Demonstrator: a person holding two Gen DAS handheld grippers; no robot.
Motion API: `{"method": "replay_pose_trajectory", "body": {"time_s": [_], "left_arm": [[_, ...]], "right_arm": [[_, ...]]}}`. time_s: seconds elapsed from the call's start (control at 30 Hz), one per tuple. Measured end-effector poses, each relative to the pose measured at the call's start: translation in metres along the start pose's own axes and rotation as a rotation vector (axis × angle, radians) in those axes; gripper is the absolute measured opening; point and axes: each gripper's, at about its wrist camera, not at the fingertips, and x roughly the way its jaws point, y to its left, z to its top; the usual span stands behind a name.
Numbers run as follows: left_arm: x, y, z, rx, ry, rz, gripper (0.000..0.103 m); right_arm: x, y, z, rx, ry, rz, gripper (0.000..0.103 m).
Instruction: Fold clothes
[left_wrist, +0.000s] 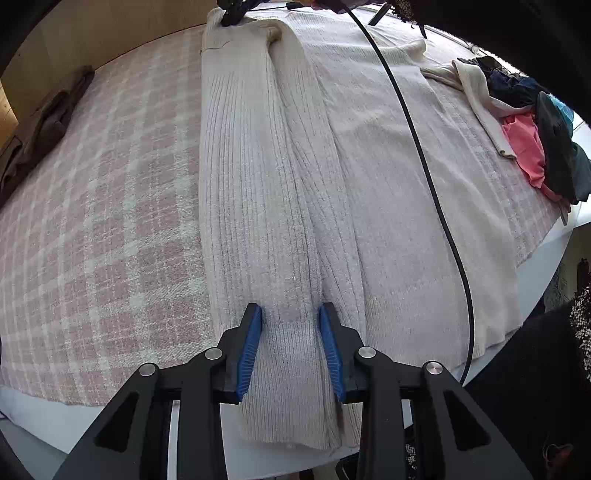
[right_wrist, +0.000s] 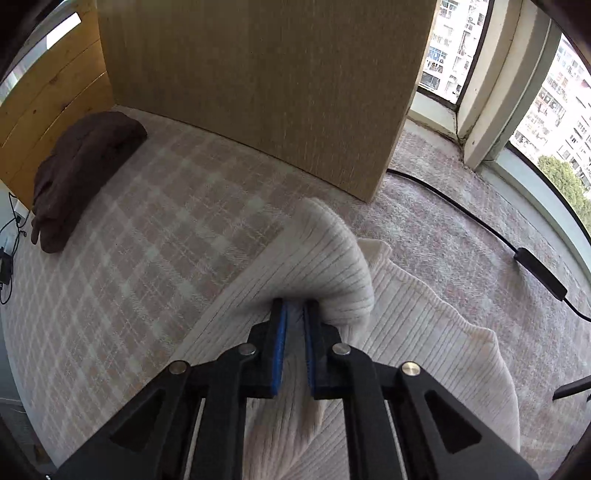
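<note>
A pink-and-white checked blanket covers the surface, reaching almost to its near edge. Lengthwise down its middle lies a cream ribbed sweater, one sleeve folded in over the body, its hem hanging just past the near edge. A heap of mixed clothes sits at the right edge, and a brown folded garment lies in the far left corner by the wooden wall. A black cable crosses the sweater's right side. The left claw is spread apart astride the sleeve cuff near the near edge, not pinching it. The right claw is clenched on a lifted fold of the sweater's far end.
</note>
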Motion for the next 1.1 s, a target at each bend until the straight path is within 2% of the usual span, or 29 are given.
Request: {"method": "replay_pose_trajectory", "body": {"time_s": [0.07, 0.13, 0.2, 0.27, 0.3, 0.37, 0.47, 0.53, 0.63, 0.7, 0.77, 0.83, 0.87, 0.9, 0.93, 0.97, 1.1], "left_arm": [[0.002, 0.005, 0.001, -0.018, -0.005, -0.021, 0.032], [0.004, 0.008, 0.002, -0.019, -0.008, -0.032, 0.032], [0.005, 0.011, 0.002, -0.029, -0.015, -0.045, 0.033], [0.004, 0.016, 0.0, -0.04, -0.013, -0.058, 0.033], [0.002, 0.018, -0.002, -0.043, -0.008, -0.062, 0.033], [-0.01, 0.028, -0.008, -0.062, -0.023, -0.052, 0.033], [-0.034, 0.055, -0.023, -0.145, -0.075, -0.044, 0.033], [-0.042, 0.067, -0.032, -0.191, -0.103, -0.058, 0.031], [-0.038, 0.061, -0.036, -0.163, -0.112, -0.093, 0.031], [-0.038, 0.039, -0.041, -0.106, -0.109, -0.149, 0.031], [-0.024, 0.026, -0.043, -0.058, -0.098, -0.189, 0.031], [-0.015, 0.003, -0.056, -0.011, -0.047, -0.162, 0.03], [-0.018, -0.004, -0.059, 0.027, -0.058, -0.133, 0.03], [-0.022, -0.01, -0.063, 0.063, -0.067, -0.105, 0.03], [-0.026, -0.011, -0.065, 0.068, -0.051, -0.092, 0.03], [-0.035, -0.011, -0.068, 0.068, -0.073, -0.088, 0.03], [-0.07, -0.016, -0.079, 0.097, -0.159, -0.08, 0.03]], "right_arm": [[-0.012, 0.0, 0.002, 0.007, -0.016, 0.02, 0.01], [-0.03, 0.003, -0.007, 0.023, -0.066, 0.083, 0.011], [-0.029, 0.009, -0.022, 0.014, -0.065, 0.108, 0.014], [-0.007, 0.016, -0.035, -0.041, 0.015, 0.032, 0.016], [-0.007, 0.016, -0.038, -0.059, -0.004, 0.015, 0.016], [-0.025, 0.012, -0.041, -0.014, -0.015, 0.006, 0.016], [-0.074, 0.017, -0.062, 0.011, -0.09, 0.11, 0.018], [-0.093, 0.031, -0.087, -0.013, -0.089, 0.164, 0.018], [-0.09, 0.067, -0.134, -0.047, -0.033, 0.205, 0.018], [-0.07, 0.082, -0.158, -0.054, 0.019, 0.191, 0.018], [-0.06, 0.087, -0.174, -0.038, 0.013, 0.161, 0.02], [-0.057, 0.088, -0.184, -0.001, 0.017, 0.134, 0.021], [-0.062, 0.083, -0.186, 0.051, 0.036, 0.133, 0.021], [-0.078, 0.075, -0.19, 0.1, 0.02, 0.156, 0.021], [-0.096, 0.067, -0.196, 0.147, -0.008, 0.185, 0.021], [-0.121, 0.058, -0.205, 0.184, -0.054, 0.205, 0.021], [-0.227, 0.012, -0.257, 0.316, -0.199, 0.112, 0.025]]}}
